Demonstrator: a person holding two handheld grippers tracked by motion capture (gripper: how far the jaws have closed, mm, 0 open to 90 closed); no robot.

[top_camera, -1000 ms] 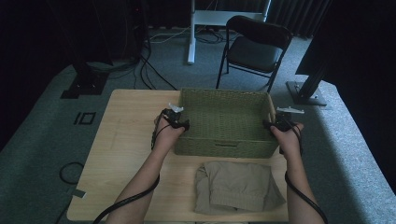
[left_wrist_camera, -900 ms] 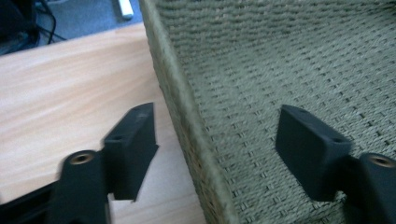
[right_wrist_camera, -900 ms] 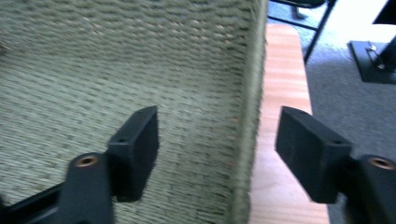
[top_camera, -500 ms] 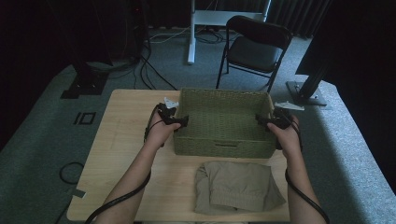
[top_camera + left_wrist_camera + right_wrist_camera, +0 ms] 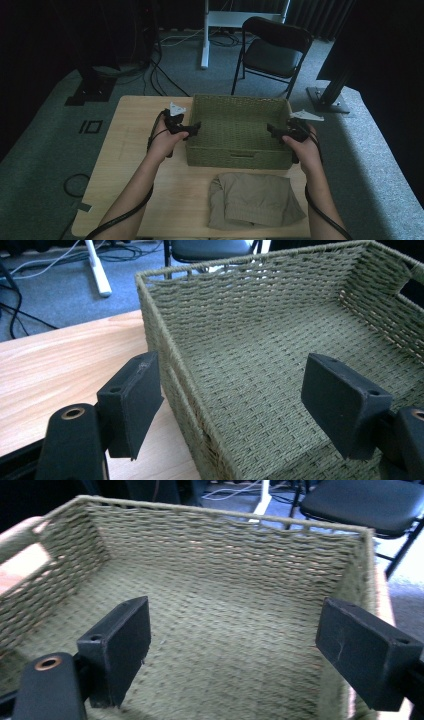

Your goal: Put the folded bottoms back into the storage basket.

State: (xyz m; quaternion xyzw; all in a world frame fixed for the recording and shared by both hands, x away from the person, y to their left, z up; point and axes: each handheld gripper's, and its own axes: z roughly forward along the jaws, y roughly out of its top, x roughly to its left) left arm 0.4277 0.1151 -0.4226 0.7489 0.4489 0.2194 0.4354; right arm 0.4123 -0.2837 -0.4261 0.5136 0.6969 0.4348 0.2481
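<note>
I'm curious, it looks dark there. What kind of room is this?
Probably a workroom or lab: a wooden table on grey carpet, a folding chair, cables on the floor and black equipment stands.

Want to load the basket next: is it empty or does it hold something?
Empty: the woven basket shows only its bare bottom, and the folded cloth lies outside it on the table.

- The high view looks forward and down from above the person's side; the table (image 5: 135, 150) fills the lower half of the frame, with the chair (image 5: 272, 50) at the top centre.
- The left gripper view sits close over the basket (image 5: 240, 355), looking across its left wall, table at the frame's left.
- The right gripper view is equally near, looking into the same basket (image 5: 220, 600) from the opposite end.
- All three share the basket (image 5: 240, 125).
</note>
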